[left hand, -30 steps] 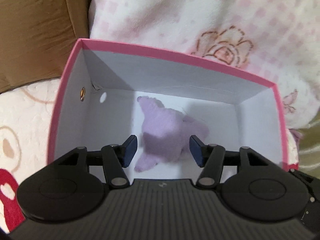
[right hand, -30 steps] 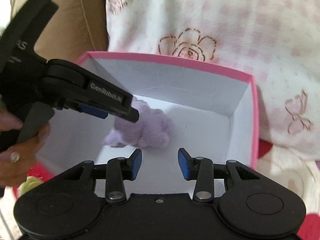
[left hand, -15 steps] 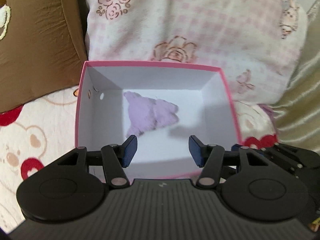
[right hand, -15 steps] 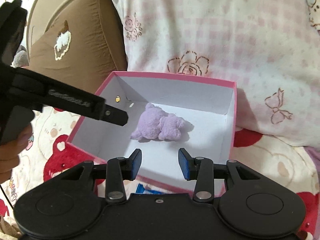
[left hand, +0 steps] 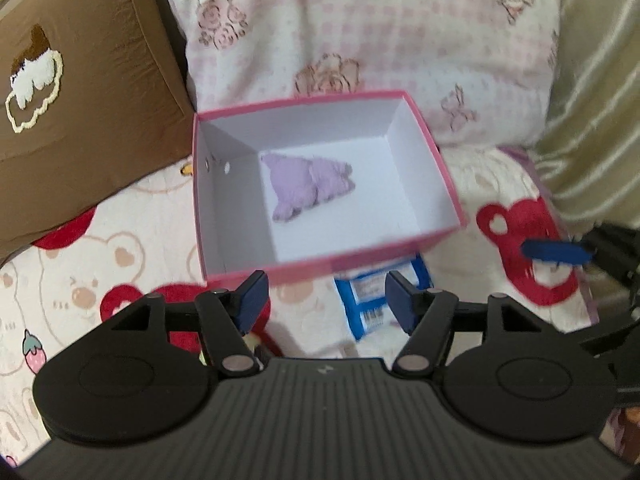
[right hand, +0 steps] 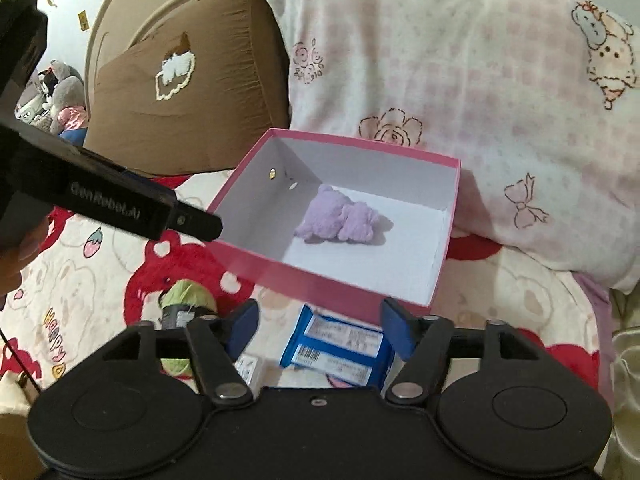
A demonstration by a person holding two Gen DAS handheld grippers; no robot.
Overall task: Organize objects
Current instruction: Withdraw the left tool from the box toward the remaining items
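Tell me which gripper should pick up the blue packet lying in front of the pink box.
Right, probably. The right gripper, jaws opening and empty, has the flat blue packet framed between its fingers. The left gripper, also opening and empty, sees that packet off to one side, below the pink cardboard box.

A pink box (left hand: 438, 168) sits on the bed (left hand: 120, 248) with a purple plush toy (left hand: 306, 186) lying inside. The left gripper (left hand: 326, 302) hangs above the box's near edge, its jaws opening and empty. A blue packet (left hand: 380, 296) lies just beside the box.
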